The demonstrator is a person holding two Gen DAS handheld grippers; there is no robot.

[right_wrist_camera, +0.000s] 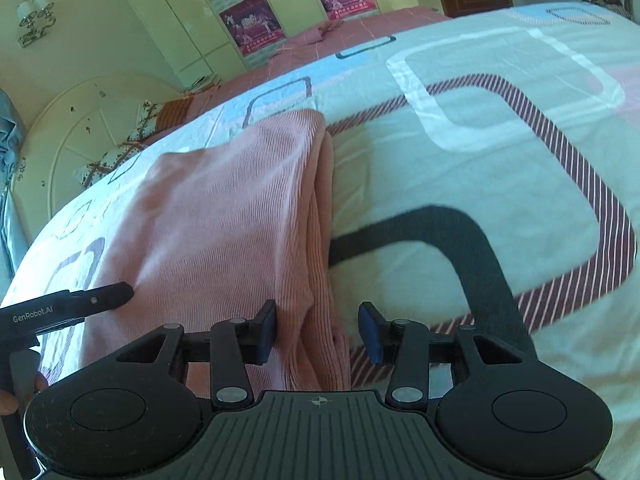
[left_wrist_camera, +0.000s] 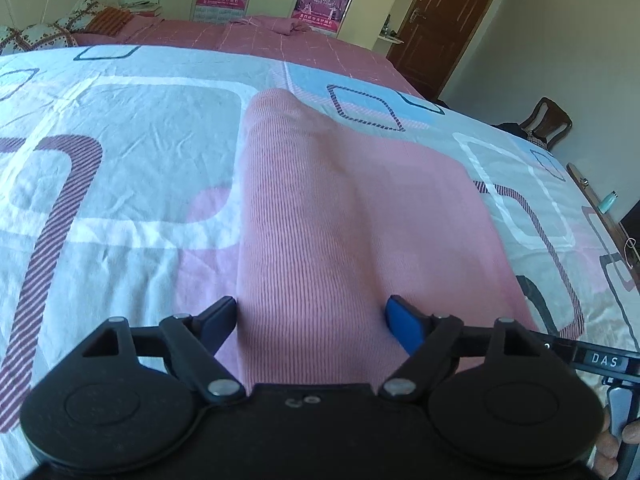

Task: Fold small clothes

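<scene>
Right now the pink ribbed garment (left_wrist_camera: pixel 320 216) lies on the patterned bed cover (left_wrist_camera: pixel 120 152), running from the bottom centre of the left wrist view up toward the middle, its layers already doubled lengthwise. In the right wrist view its stacked folded edge (right_wrist_camera: pixel 320 216) runs down the middle of the frame. The left gripper (left_wrist_camera: pixel 312 320) has its jaws spread wide to either side of the cloth's near end, not pressing it. The right gripper (right_wrist_camera: pixel 318 332) also stands open, straddling the near corner of the folded edge without pinching.

To do this step well, both grippers probably need to close on all layers at the near hem, level with each other, so the fold carries over evenly.

Farther off, a pink bedsheet (left_wrist_camera: pixel 248 34) covers the bed's far side, with wardrobe doors (right_wrist_camera: pixel 168 20) bearing posters (left_wrist_camera: pixel 322 0) behind it. Nothing lies on the cover in the way.
</scene>
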